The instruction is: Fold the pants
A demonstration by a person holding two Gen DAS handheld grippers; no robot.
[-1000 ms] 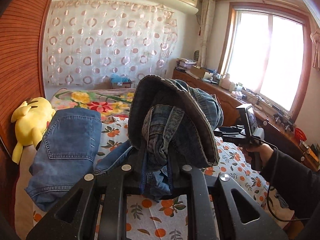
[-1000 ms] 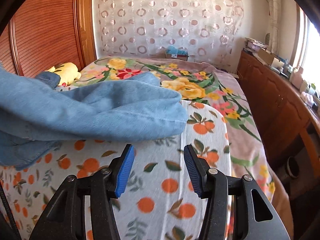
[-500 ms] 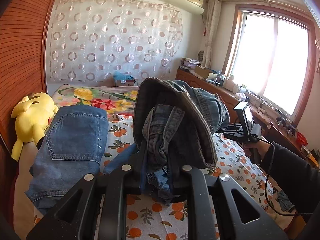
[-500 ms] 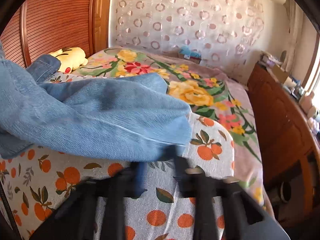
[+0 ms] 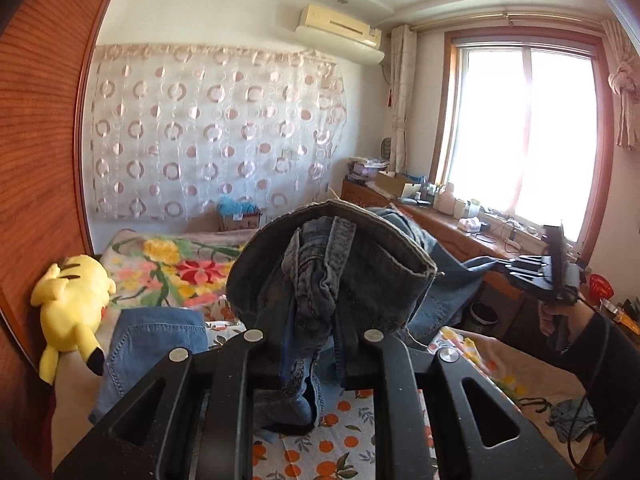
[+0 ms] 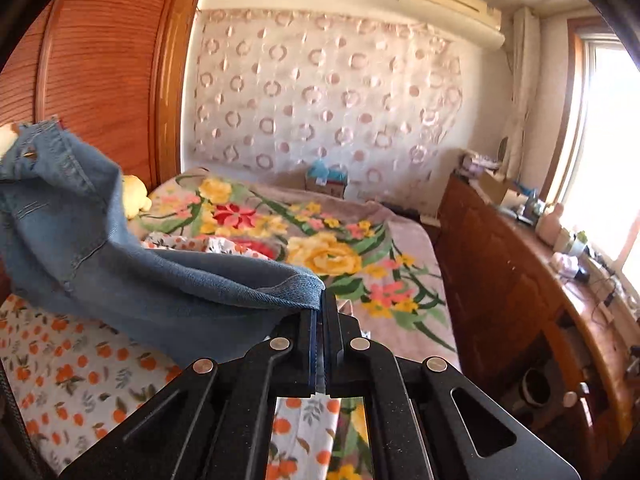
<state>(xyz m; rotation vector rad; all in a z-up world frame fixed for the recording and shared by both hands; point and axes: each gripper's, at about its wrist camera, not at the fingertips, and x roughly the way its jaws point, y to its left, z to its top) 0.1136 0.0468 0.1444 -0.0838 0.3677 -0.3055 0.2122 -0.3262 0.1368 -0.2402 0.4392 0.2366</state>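
Two close wrist views facing the curtained wall — bed shared

The left gripper is matte black, built of flat angular links with triangular cut-outs near the base; four round silver screw heads sit on its pivots, two inner and two outer; the surface looks finely textured. The right gripper has the same black frame, the same cut-outs and four silver screws; its fingers carry blue pads on the inner faces. From the left wrist view the right gripper appears side on, a black body with ribbed links and a flat upright plate behind them; a thin black cable trails from it; the person's hand emerges from a dark sleeve.
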